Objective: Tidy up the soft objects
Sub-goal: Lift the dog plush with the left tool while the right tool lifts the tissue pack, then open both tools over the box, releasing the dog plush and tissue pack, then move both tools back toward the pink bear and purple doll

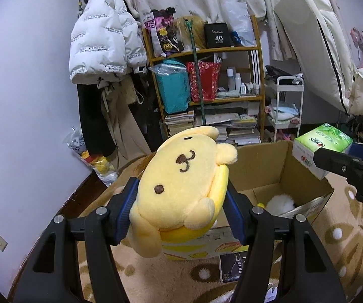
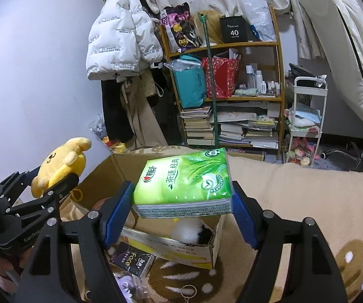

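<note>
Left wrist: yellow plush [image 1: 181, 176] between left gripper [image 1: 179, 217] fingers (box [image 1: 305, 176] beyond).

Between the left gripper's [image 1: 179, 217] pads: plush dog [image 1: 181, 176], held above the cardboard box's [image 1: 305, 174] near-left corner. Right of it, over the open box, tissue pack [image 2: 184, 179] clamped in the right gripper [image 2: 181, 212]. Inside the box, possibly another plush [image 2: 191, 231]. Before the box, on the rug [image 2: 295, 202], a small packet [image 2: 132, 260]. Behind, bookshelf [image 2: 232, 45].
</note>
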The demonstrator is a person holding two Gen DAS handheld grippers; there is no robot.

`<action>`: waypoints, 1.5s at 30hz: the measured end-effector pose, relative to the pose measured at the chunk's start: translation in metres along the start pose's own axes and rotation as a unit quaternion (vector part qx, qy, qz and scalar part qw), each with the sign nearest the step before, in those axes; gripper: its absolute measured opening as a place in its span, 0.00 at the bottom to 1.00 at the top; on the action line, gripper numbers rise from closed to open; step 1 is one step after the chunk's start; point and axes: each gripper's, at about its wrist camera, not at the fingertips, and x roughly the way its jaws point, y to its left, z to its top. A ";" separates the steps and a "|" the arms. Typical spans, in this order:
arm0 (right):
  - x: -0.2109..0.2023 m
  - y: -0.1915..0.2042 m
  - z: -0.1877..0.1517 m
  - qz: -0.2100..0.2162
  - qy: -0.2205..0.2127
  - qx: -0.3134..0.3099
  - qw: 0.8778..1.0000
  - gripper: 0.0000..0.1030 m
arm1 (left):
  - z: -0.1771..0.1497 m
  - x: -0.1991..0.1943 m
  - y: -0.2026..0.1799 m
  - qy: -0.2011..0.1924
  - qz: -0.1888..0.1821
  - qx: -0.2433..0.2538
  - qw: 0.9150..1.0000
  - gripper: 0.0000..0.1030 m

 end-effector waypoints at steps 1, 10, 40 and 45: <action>0.002 -0.001 -0.001 0.001 0.003 0.001 1.000 0.77 | -0.001 0.003 -0.002 0.002 0.001 0.003 1.000 0.61; 0.015 -0.007 -0.013 0.002 0.029 0.006 1.000 0.77 | -0.006 0.019 -0.003 0.021 -0.005 0.003 1.000 0.64; 0.003 0.000 -0.014 0.006 0.036 0.001 0.999 0.87 | -0.009 -0.020 0.021 0.023 -0.001 -0.033 0.999 0.96; -0.010 0.001 -0.017 0.001 0.041 0.007 0.999 0.97 | -0.012 -0.036 0.024 0.028 0.003 -0.031 0.999 0.96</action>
